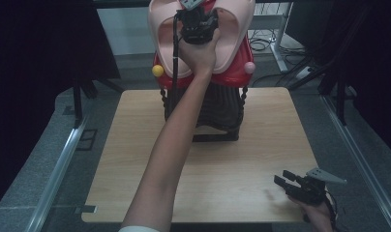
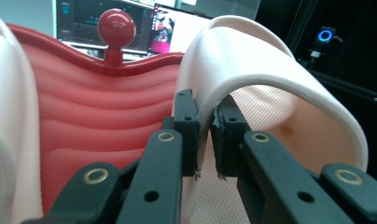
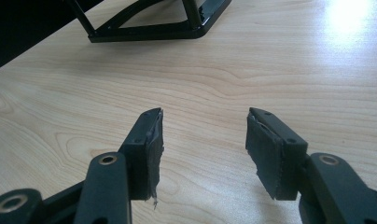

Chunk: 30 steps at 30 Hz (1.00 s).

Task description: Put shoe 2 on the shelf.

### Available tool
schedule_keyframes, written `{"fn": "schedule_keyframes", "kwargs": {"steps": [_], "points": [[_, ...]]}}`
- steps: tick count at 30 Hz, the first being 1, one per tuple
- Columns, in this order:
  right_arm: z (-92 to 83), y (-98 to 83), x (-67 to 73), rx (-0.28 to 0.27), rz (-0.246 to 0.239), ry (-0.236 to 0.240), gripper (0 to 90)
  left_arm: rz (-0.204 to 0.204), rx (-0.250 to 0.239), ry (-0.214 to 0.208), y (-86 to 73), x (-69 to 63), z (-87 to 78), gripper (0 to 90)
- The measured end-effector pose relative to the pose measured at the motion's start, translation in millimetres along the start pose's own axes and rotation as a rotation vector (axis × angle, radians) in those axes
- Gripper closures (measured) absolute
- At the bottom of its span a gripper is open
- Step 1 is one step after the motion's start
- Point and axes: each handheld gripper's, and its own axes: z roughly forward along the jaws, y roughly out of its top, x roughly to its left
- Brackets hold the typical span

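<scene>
Two pale pink slippers (image 1: 237, 34) lean on a red ridged rack (image 1: 232, 77) at the table's far edge. The rack stands on a black frame (image 1: 222, 111). My left gripper (image 1: 198, 24) is raised between the two slippers, on an arm stretched out far. In the left gripper view my left gripper (image 2: 205, 135) is shut on the edge of one pink slipper's strap (image 2: 252, 56), with the red ridged rack (image 2: 93, 116) behind it. My right gripper (image 1: 283, 179) rests low at the table's near right corner. It is open (image 3: 203, 140) with nothing between its pads.
The rack carries a yellow knob (image 1: 157, 70) on its left, a pink knob (image 1: 250, 67) on its right and a red ball (image 2: 116, 27) on top. The wooden table (image 1: 242, 159) is bare in front of the black frame's base (image 3: 149, 30). Rails and cables lie on the floor around.
</scene>
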Motion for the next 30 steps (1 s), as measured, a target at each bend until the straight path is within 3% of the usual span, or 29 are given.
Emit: {"fn": "schedule_keyframes", "kwargs": {"steps": [13, 21, 24, 27, 30], "points": [[-0.7, 1.0, 1.1, -0.007, -0.005, -0.001, 46.4, 0.016, -0.004, 0.055, -8.4, -1.8, 12.3, 81.0], [0.2, 0.7, 0.7, -0.001, -0.008, 0.000, 46.4, 0.005, -0.018, 0.077, -9.1, 0.8, 13.3, 79.6], [0.5, 0.6, 1.6, -0.006, -0.011, 0.003, 46.4, -0.007, -0.015, 0.069, -9.5, 2.3, 12.9, 76.2], [-0.3, 1.2, 1.1, -0.008, -0.009, 0.002, 46.3, -0.001, -0.015, 0.059, -6.6, 1.0, 8.8, 61.8], [0.4, 1.0, 1.7, -0.006, -0.011, 0.001, 46.3, -0.006, 0.000, 0.035, -5.3, 3.4, 6.0, 54.9]]}}
